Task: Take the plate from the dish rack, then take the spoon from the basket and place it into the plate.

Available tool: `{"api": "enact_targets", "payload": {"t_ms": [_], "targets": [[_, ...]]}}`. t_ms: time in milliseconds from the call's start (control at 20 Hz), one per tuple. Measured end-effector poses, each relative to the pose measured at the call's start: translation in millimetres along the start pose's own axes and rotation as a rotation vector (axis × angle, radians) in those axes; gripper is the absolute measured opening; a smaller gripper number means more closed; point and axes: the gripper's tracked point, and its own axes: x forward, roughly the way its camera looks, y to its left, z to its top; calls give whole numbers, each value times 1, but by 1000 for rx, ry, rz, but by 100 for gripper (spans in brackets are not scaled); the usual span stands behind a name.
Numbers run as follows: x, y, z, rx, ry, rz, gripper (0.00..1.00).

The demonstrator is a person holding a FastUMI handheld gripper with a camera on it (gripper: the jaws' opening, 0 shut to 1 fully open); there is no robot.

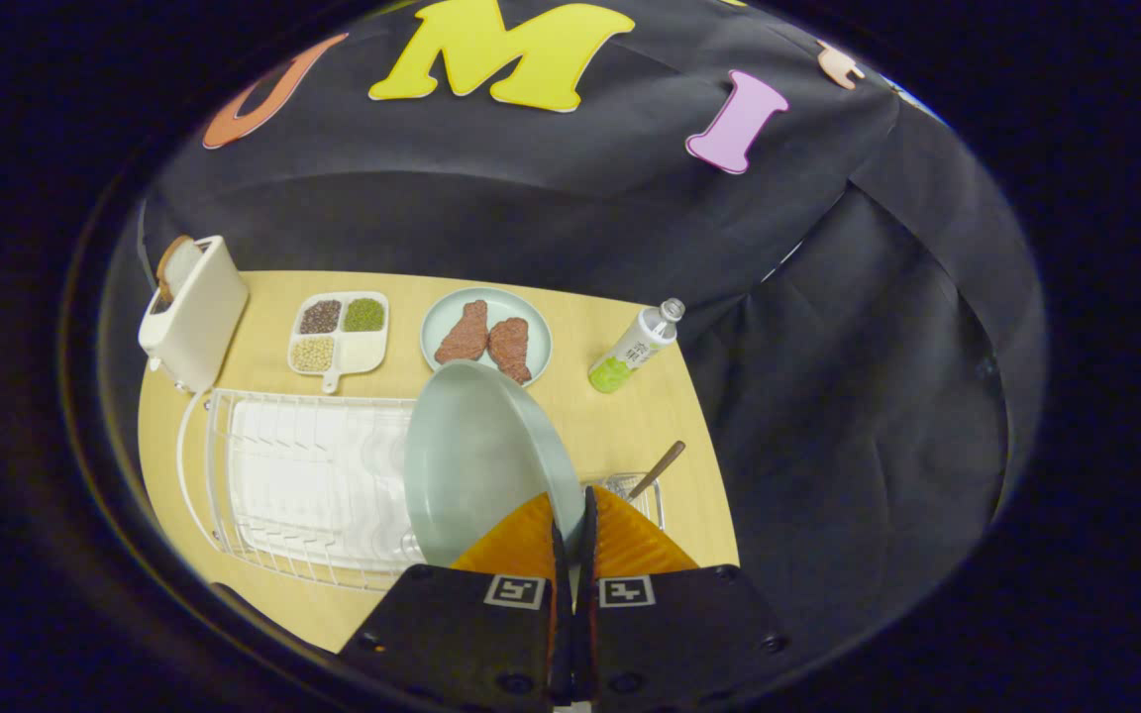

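Note:
My gripper (571,515) is shut on the rim of a pale grey-green plate (476,460), which stands on edge and rises from between the fingers. The plate is held above the white wire dish rack (303,480), over its right end. A brown-handled spoon (658,468) sticks up out of a small wire basket (645,495) just right of the fingers; most of the basket is hidden behind them.
On the wooden table (630,416) beyond the rack stand a white toaster (196,312) with bread, a divided tray of grains (340,332), a plate with two pieces of meat (486,337) and a lying bottle (635,349). The table's right edge is close to the basket.

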Motion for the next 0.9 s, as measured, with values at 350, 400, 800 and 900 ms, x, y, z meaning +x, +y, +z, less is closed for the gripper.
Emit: {"api": "enact_targets", "payload": {"t_ms": [350, 400, 800, 900], "targets": [[-25, 18, -81, 41, -57, 225, 6], [-21, 26, -99, 45, -49, 260, 6], [23, 55, -215, 107, -8, 433, 6], [33, 47, -242, 121, 18, 420, 6]]}}
